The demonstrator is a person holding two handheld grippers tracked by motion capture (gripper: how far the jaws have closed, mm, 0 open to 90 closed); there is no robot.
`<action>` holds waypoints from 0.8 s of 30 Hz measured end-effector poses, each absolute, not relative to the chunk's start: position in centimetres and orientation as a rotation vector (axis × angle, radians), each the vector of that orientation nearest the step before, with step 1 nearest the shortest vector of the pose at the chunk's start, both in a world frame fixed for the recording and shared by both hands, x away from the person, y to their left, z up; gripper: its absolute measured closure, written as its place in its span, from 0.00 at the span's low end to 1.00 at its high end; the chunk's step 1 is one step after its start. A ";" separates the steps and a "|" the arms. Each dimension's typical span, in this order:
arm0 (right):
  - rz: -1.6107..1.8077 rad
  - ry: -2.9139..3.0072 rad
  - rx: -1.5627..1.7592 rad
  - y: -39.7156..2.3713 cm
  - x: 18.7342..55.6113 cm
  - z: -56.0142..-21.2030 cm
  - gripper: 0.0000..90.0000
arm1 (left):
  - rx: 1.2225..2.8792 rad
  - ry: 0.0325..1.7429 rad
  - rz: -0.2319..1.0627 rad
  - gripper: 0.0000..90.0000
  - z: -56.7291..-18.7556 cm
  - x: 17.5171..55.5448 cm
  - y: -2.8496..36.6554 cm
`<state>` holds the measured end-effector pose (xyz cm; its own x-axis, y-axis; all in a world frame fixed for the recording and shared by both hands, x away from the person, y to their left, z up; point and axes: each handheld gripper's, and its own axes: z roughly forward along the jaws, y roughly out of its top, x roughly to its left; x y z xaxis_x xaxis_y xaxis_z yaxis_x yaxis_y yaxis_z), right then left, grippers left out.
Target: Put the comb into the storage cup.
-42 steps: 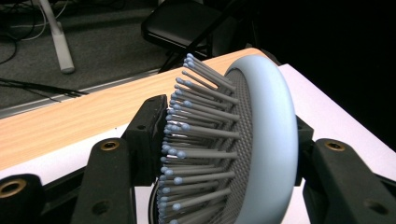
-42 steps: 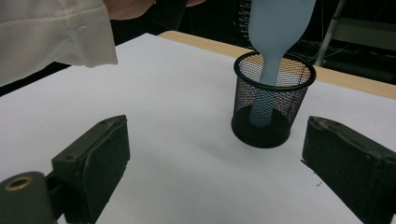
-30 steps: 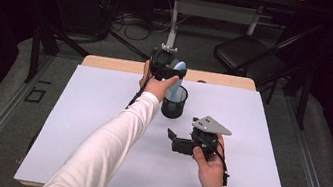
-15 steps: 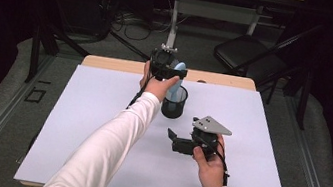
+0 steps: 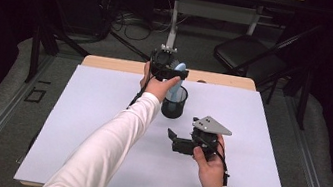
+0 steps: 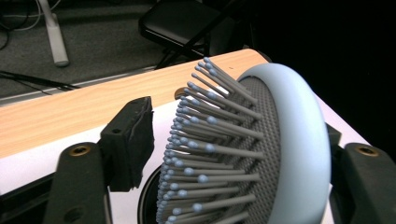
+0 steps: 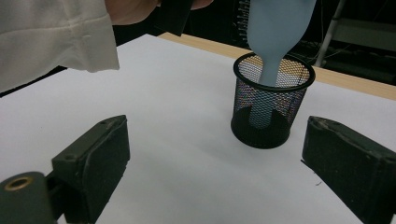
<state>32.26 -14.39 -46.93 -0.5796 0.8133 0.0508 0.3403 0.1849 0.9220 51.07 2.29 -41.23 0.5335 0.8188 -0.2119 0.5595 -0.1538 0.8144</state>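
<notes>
The left gripper [image 5: 171, 69] is held above the far edge of the worktop, near the middle of that edge, and its jaws have just been opening: in the left gripper view the left pad stands clear of the bristle tips of the pale blue hairbrush [image 6: 261, 149], while the brush's rounded back lies against or just beside the right jaw, so the brush head sits between released jaws rather than in a firm pinch. The hairbrush stands nearly upright, head up, with its handle down inside the black mesh pen cup [image 7: 272, 107], the handle's end reaching the cup's floor. The cup stands on the white sheet [image 5: 100, 113] that covers most of the wooden table [image 5: 118, 64], a little in from the far edge and near its middle. The right gripper [image 5: 177, 142] is held low over the sheet, nearer the person and just right of the cup, well apart from it; its jaws stand wide apart with nothing between them, and they point toward the cup. A white sleeve [image 5: 110, 150] covers the left forearm, which reaches across the sheet.
</notes>
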 end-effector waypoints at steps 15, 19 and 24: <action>1.378 2.014 1.079 -14.3 32.3 -47.0 0.08 | 1.841 1.143 0.352 0.17 -41.5 51.2 2.1; 1.378 2.013 1.079 -14.3 32.2 -46.9 0.08 | 1.839 1.153 0.345 0.17 -41.5 51.1 2.1; 1.377 2.014 1.079 -14.3 32.2 -47.0 0.08 | 1.850 1.170 0.351 0.11 -41.6 51.2 2.2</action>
<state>32.24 -14.32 -46.96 -0.5806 0.8126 0.0500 0.3411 0.1870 0.9212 51.22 2.16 -41.62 0.5134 0.8321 -0.2097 0.5793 -0.1558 0.8001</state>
